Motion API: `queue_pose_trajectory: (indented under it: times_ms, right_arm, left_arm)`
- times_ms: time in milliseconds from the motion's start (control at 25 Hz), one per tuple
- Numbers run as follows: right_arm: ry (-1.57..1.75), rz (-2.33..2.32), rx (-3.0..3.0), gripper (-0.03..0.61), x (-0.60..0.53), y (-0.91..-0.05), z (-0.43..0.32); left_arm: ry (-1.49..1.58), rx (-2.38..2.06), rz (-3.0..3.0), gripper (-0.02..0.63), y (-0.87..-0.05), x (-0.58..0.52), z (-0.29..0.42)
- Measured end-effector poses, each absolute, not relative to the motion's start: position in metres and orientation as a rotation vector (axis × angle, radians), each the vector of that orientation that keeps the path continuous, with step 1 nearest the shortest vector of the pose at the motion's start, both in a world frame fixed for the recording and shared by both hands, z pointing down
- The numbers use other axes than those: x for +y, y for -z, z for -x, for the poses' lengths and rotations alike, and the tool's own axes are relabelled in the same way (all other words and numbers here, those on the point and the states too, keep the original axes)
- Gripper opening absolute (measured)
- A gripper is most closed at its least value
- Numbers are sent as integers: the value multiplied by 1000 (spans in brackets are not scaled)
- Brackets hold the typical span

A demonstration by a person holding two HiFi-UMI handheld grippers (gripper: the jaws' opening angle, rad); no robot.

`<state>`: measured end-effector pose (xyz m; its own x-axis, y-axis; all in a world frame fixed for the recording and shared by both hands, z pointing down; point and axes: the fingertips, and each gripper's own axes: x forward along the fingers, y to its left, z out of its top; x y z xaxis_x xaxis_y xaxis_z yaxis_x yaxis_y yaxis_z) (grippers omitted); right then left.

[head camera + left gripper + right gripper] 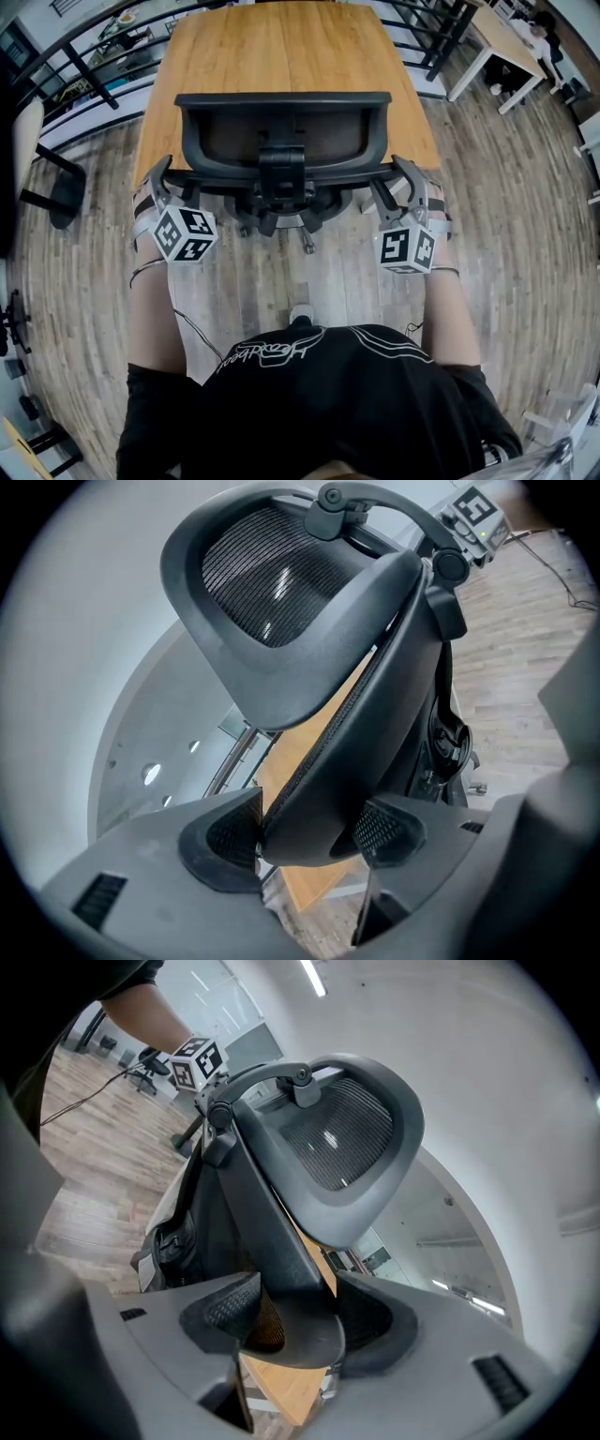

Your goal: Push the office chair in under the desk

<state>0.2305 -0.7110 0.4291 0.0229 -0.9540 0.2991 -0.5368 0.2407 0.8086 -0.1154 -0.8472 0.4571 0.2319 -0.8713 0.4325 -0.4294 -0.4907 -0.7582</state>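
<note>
Our left gripper [305, 832] pinches the office chair [281, 141] by the left edge of its back frame, and the right gripper [291, 1312] clamps the right edge. We judge that holding both sides keeps the push straight. Nearer us than the backrest, the castors [307, 246] stand on pale plank floor [525, 206]. Beyond the backrest, the seat seems already tucked beneath the wooden counter [272, 47]. Farther beyond the chair runs a dark railing [84, 66].
</note>
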Motion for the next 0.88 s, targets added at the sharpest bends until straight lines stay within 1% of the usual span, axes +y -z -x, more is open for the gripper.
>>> queue_pose_trajectory:
  times_ms: [880]
  right_arm:
    - [645, -1435, -1613, 272, -719, -429, -231]
  left_arm:
    - [1042, 1163, 2093, 272, -451, -833, 118]
